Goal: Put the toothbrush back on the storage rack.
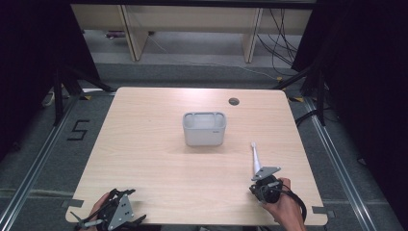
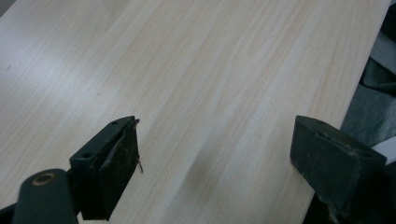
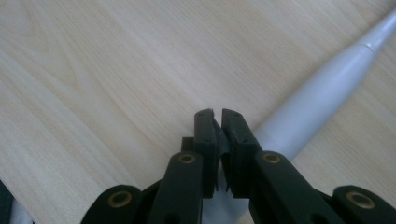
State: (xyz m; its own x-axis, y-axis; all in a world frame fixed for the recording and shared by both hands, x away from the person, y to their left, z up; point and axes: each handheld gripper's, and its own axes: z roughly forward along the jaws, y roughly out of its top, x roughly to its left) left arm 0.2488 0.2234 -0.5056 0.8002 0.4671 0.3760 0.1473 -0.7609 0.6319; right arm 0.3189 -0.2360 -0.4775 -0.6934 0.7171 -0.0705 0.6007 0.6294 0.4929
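Note:
A white electric toothbrush (image 1: 255, 158) lies on the wooden table (image 1: 154, 159) at the right, its thin head pointing toward the far side. My right gripper (image 1: 262, 179) sits at the handle's near end. In the right gripper view its jaws (image 3: 218, 114) are shut together, and the toothbrush handle (image 3: 322, 93) runs beneath and past them to the upper right, not between them. A light grey open-topped bin (image 1: 204, 137) stands at the table's middle and looks empty. My left gripper (image 1: 122, 208) rests at the front left corner, open (image 2: 215, 149) over bare wood.
A round cable hole (image 1: 234, 101) sits near the table's far edge. The table's edge (image 2: 355, 93) runs close beside the left gripper's right jaw. Shelving legs and cables stand on the floor beyond the table.

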